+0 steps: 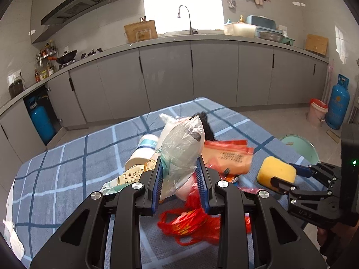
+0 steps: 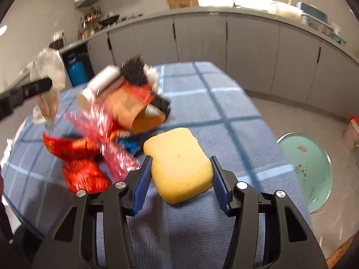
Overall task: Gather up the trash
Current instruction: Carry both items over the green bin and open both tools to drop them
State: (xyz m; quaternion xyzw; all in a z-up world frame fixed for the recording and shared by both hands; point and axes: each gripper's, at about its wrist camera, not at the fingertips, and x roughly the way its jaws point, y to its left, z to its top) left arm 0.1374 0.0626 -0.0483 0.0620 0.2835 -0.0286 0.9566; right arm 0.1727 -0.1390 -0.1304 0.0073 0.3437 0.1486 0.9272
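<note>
My left gripper point(image 1: 179, 160) is shut on a crumpled clear plastic bag point(image 1: 182, 145), held above a trash pile on the blue checked tablecloth point(image 1: 67, 157). The pile holds a white paper cup point(image 1: 140, 151), an orange wrapper point(image 1: 228, 154), a red net bag point(image 1: 190, 224) and a black bristly thing point(image 1: 205, 123). My right gripper point(image 2: 180, 160) is shut on a yellow sponge point(image 2: 177, 157), lifted off the cloth near the table's right edge. In the left wrist view the right gripper point(image 1: 283, 174) and sponge point(image 1: 274, 170) hang at the right. The right wrist view is blurred over the pile; the left gripper point(image 2: 38, 87) and its bag point(image 2: 49, 67) show at far left.
A round green stool point(image 2: 311, 168) stands on the floor right of the table. A pink bucket with a red liner point(image 1: 317, 111) and a blue gas cylinder point(image 1: 338, 103) stand by the far right wall. Grey kitchen cabinets point(image 1: 168, 78) run behind the table.
</note>
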